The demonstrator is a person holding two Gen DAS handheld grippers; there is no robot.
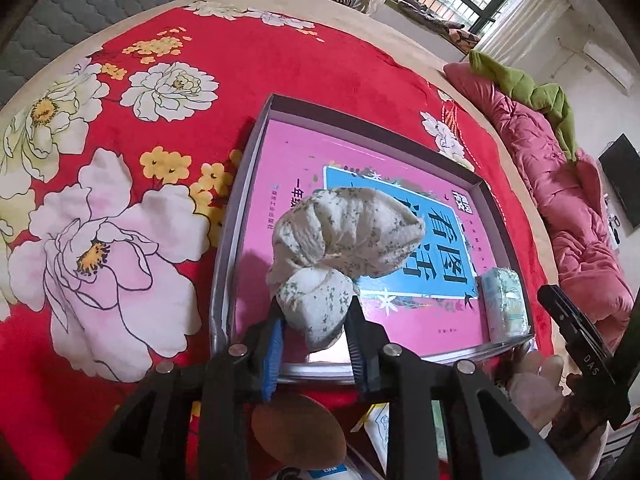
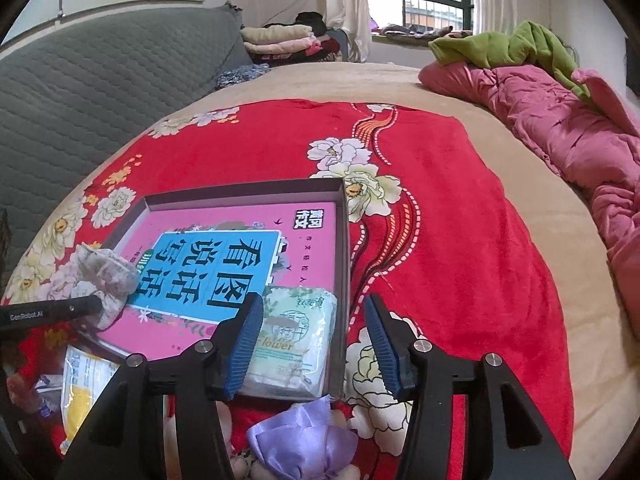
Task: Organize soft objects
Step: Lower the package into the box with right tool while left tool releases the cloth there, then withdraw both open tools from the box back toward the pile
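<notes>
Grey shallow cardboard box [image 1: 224,248] sits on the red floral blanket [image 1: 120,160], w/ a pink book w/ a blue title panel [image 2: 208,268] flat on its floor and a pale-green tissue pack [image 2: 292,340] in the near right corner, against the box wall. Left gripper [image 1: 316,320] jaws closed on the lower lump of a white speckled cloth bundle [image 1: 344,236], held over the box's near-left part, above the book. Right gripper [image 2: 312,340] jaws wide apart, nothing between them, straddling the box's right wall by the tissue pack. Lilac satin bow [image 2: 304,436] lies just outside the near edge of the box.
</notes>
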